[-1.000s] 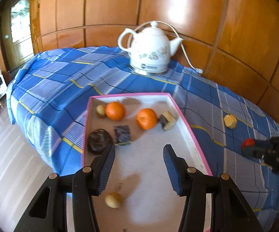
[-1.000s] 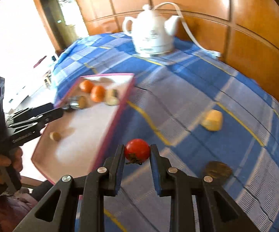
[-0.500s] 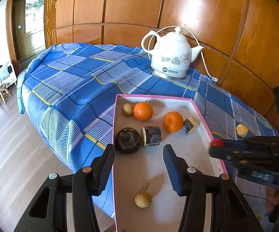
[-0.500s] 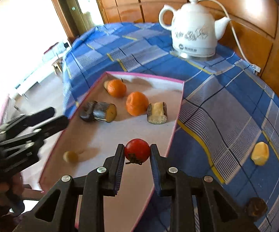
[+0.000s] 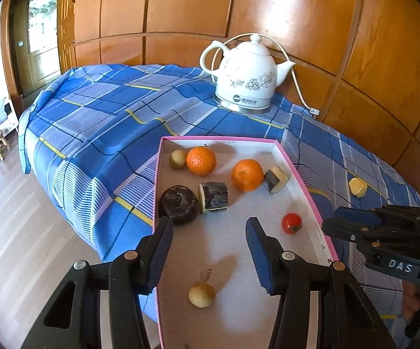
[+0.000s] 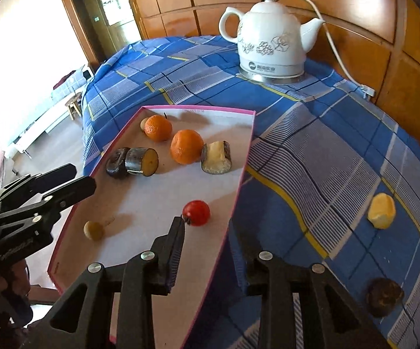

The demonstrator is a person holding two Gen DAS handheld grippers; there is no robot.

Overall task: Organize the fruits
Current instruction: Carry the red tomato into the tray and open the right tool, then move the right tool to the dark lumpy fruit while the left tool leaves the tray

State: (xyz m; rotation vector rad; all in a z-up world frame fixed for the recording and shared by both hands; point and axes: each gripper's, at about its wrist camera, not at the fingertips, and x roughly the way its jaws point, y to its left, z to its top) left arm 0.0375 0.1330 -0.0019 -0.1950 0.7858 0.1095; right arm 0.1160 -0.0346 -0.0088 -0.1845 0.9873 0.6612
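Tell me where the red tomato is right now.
The tomato lies inside the pink-rimmed tray, near its right edge, just ahead of the open right gripper. In the left wrist view it sits right of the left gripper.

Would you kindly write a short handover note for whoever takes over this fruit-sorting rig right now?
Right tongs: open, jaws just opened, nothing between them; the tomato lies released in the pink-rimmed tray.
Left tongs: open, empty, over the tray.
Done: two oranges, the tomato and several other pieces are in the tray.
Left: yellow piece and dark brown piece lie on the blue cloth, right of the tray.
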